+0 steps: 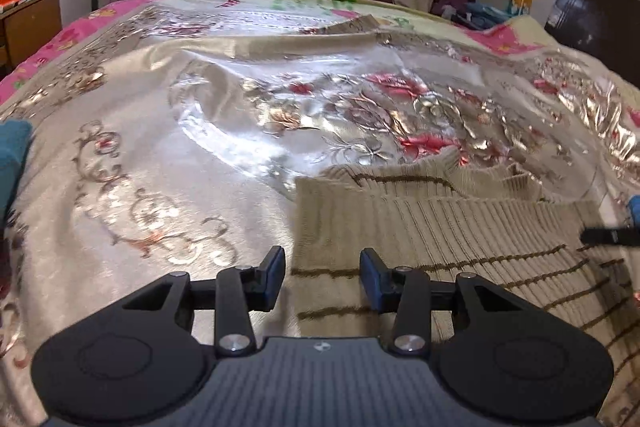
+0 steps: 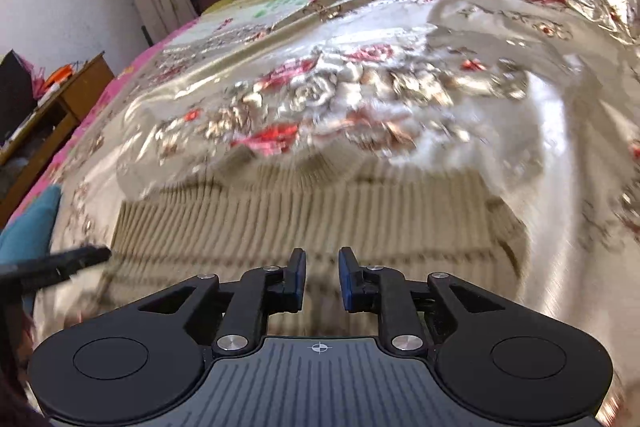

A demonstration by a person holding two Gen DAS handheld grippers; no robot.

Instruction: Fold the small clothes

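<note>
Roughly, by label, tool outward:

Left gripper (image 1: 322, 277): jaws spread wide, nothing between them; blue pads bare. It hangs over the sweater's left edge, the gap straddling a brown stripe.

Right gripper (image 2: 322, 279): jaws parted, narrower than the left's, holding nothing. Its view is smeared, so contact with the knit below cannot be told.

Sweater (image 1: 440, 239): beige ribbed knit with thin brown stripes, lying flat right under and ahead of both tools. Collar (image 1: 448, 167) at the far end, away from the tools. A fold already shows across the body ahead of the left tool.

Bedspread (image 1: 200, 131): shiny floral cloth, spreading beyond the sweater on every side.

Blue cloth (image 2: 28, 227): off to the left, apart from the sweater.

Step, as judged: between folds, both tools free and lining up for a fresh grip.

Next move calls for: each tool dropping onto a near edge or corner, pinching only the knit layers and not the bedspread, then carrying them forward together so the fold lands square.
</note>
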